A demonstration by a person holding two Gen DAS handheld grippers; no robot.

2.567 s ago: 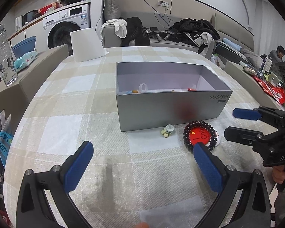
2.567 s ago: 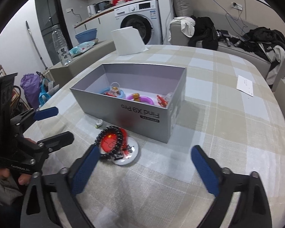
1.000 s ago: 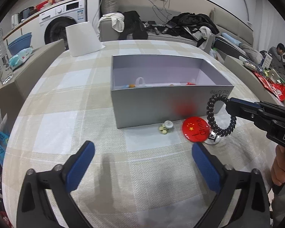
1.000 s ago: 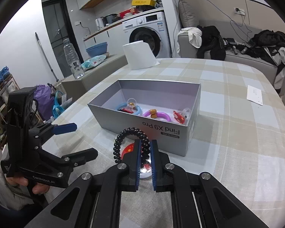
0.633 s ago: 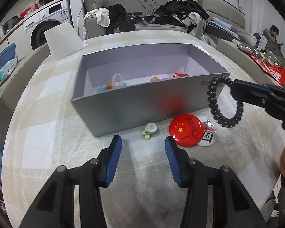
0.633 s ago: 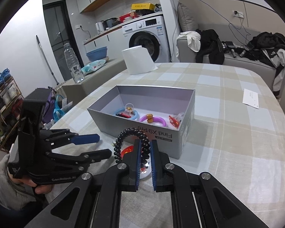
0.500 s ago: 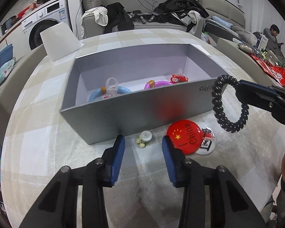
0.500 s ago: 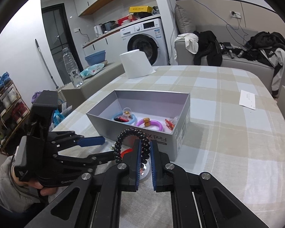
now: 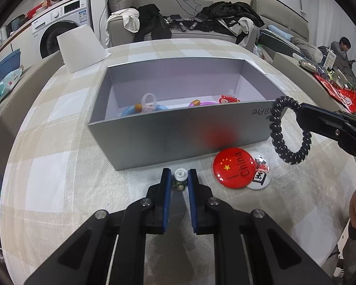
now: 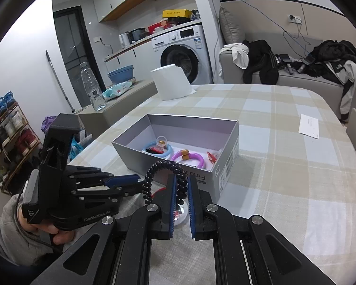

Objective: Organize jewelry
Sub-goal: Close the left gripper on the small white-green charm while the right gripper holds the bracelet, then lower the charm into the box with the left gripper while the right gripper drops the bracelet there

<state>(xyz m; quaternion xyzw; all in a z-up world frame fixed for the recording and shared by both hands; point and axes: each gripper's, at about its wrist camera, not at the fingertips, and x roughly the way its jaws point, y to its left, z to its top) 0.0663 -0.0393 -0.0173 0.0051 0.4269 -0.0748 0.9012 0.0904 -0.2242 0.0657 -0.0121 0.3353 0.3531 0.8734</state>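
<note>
My right gripper [image 10: 180, 185] is shut on a black bead bracelet [image 10: 162, 178] and holds it in the air near the grey box's [image 10: 216, 173] front right corner; the bracelet also shows in the left wrist view [image 9: 283, 133]. My left gripper [image 9: 179, 175] is closed around a small white and green trinket [image 9: 180, 175] on the tablecloth before the grey box [image 9: 168, 140]. A red China badge [image 9: 235, 167] and a white badge [image 9: 261, 177] lie beside it. The box holds a blue ring [image 10: 157, 148], a purple ring [image 10: 188, 159] and a red charm [image 10: 211, 158].
A white paper roll [image 10: 172, 82] stands at the table's far end. A white card [image 10: 308, 125] lies on the right of the table. A low bench with a water bottle [image 10: 91, 87] stands to the left. A sofa with clothes [image 9: 189, 23] is behind the table.
My left gripper moved forward and down to the small trinket and closed around it. My right gripper lifted the black bracelet off the badges and holds it raised by the box.
</note>
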